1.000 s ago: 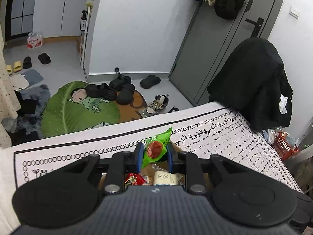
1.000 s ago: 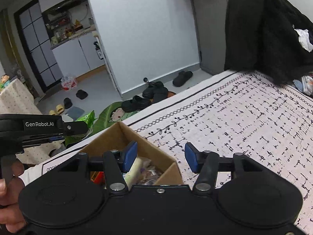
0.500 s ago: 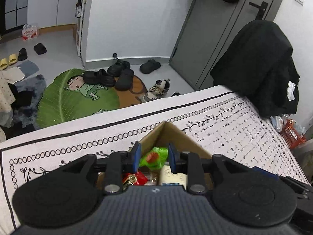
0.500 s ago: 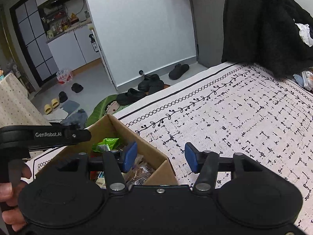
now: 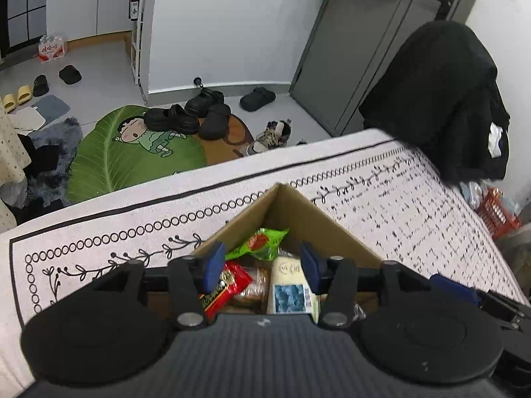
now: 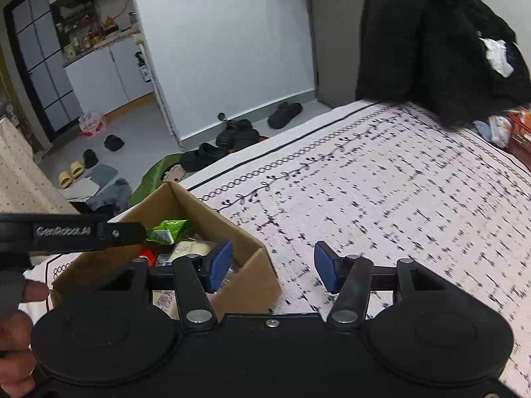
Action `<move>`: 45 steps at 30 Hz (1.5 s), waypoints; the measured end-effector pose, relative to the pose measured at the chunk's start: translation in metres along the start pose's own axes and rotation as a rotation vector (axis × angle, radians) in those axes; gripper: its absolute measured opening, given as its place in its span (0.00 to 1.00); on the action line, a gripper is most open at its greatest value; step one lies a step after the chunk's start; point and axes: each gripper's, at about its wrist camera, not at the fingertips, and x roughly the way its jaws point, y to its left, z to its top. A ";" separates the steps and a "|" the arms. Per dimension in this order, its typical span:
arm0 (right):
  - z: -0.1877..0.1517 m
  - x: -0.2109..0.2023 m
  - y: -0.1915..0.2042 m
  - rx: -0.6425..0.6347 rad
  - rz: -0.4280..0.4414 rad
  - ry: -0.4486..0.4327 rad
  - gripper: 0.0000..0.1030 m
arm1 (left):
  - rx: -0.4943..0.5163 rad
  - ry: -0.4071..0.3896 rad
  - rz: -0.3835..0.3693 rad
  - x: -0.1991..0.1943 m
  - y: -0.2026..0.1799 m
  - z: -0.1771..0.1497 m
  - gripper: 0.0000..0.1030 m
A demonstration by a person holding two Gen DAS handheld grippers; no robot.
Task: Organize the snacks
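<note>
A white wall (image 5: pixel 225 23) fills the upper middle of the left view, with a grey door (image 5: pixel 375 43) to its right and white cabinets (image 5: pixel 76 3) in the upper left. Grey floor (image 5: pixel 99 63) runs below them, strewn with black clogs (image 5: pixel 186 116) and a green leaf rug (image 5: pixel 126 156). A black coat (image 5: pixel 448 99) hangs at the right edge.

Across the lower half lies the table, under a white cloth (image 5: pixel 415 212) printed with black circles, vines and dashes. At lower centre a cardboard box (image 5: pixel 308 215) sits on it, one corner pointing up-frame. Inside lie the snacks: a green packet (image 5: pixel 262 243) on top toward the far corner, a red packet (image 5: pixel 229 282) at lower left, a white pack with a blue label (image 5: pixel 292 288) at lower right.

The left gripper (image 5: pixel 262 265) hovers over the box, fingers spread and holding nothing; the green packet lies loose beyond them. In the right view, the right gripper (image 6: pixel 272 265) hangs released at lower centre, its left finger over the box's near corner, its right finger over bare cloth.
</note>
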 end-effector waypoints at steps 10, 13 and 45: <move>-0.005 -0.042 0.010 0.012 -0.040 -0.015 0.81 | 0.056 0.049 -0.019 -0.026 -0.011 -0.010 0.74; -0.007 -0.056 0.010 0.041 -0.058 -0.021 0.89 | 0.061 0.068 -0.010 -0.035 -0.010 -0.012 0.77; -0.046 -0.225 0.039 0.235 -0.147 -0.117 1.00 | 0.173 -0.009 -0.095 -0.202 0.002 -0.039 1.00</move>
